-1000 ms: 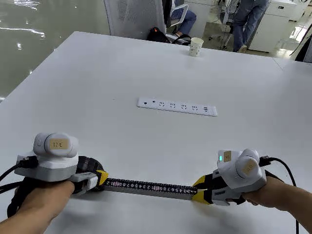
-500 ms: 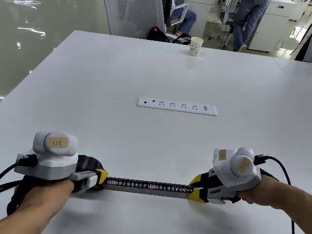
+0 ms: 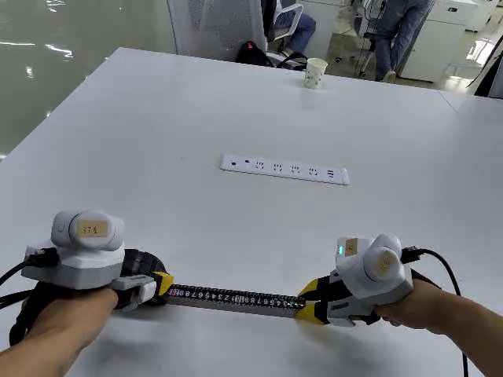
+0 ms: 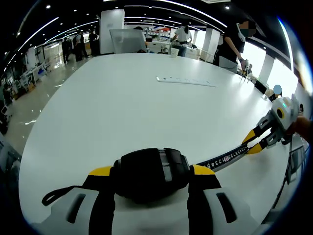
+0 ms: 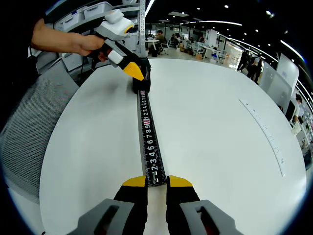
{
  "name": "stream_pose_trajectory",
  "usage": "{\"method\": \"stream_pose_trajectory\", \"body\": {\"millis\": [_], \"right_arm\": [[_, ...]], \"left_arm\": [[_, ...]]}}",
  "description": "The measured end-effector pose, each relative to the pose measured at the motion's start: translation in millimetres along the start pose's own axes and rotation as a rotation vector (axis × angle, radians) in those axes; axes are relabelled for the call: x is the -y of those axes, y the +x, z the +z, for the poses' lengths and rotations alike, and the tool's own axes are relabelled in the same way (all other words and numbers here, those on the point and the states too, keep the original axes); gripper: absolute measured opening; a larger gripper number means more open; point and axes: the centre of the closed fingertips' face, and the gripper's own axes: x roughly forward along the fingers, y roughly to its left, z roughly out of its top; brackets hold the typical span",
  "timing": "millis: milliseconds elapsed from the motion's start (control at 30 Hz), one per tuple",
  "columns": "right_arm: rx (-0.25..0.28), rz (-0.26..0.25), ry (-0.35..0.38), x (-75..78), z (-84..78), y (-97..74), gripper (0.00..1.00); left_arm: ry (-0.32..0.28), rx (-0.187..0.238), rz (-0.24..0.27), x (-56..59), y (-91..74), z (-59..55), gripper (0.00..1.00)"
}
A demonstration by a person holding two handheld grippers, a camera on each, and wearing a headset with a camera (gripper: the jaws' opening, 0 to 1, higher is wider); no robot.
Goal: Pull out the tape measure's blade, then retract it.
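The black tape measure case (image 3: 144, 268) rests on the white table (image 3: 236, 110) at the front left, and my left gripper (image 3: 161, 284) is shut on it. In the left gripper view the yellow-tipped jaws clamp both sides of the case (image 4: 151, 181). The dark numbered blade (image 3: 232, 298) runs flat to the right, out to my right gripper (image 3: 305, 302), which is shut on the blade's end. The right gripper view shows the blade (image 5: 148, 142) stretching from between my jaws (image 5: 157, 181) to the case (image 5: 142, 78) at the far end.
A white power strip (image 3: 284, 170) lies mid-table beyond the blade. A paper cup (image 3: 316, 73) stands near the far edge. Chairs and people are behind the table. A black cable (image 3: 440, 263) trails from the right gripper.
My right gripper has moved left toward the case with the blade's end in it, so the exposed blade is shorter. The left gripper and case have stayed put.
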Motion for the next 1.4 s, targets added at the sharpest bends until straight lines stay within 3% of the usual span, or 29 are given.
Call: {"method": "stream_pose_trajectory", "body": {"millis": [1400], "right_arm": [[0.040, 0.016, 0.008, -3.7, 30.1, 23.9, 0.10]], "left_arm": [[-0.002, -0.006, -0.014, 2.2, 0.5, 0.4, 0.55]]}}
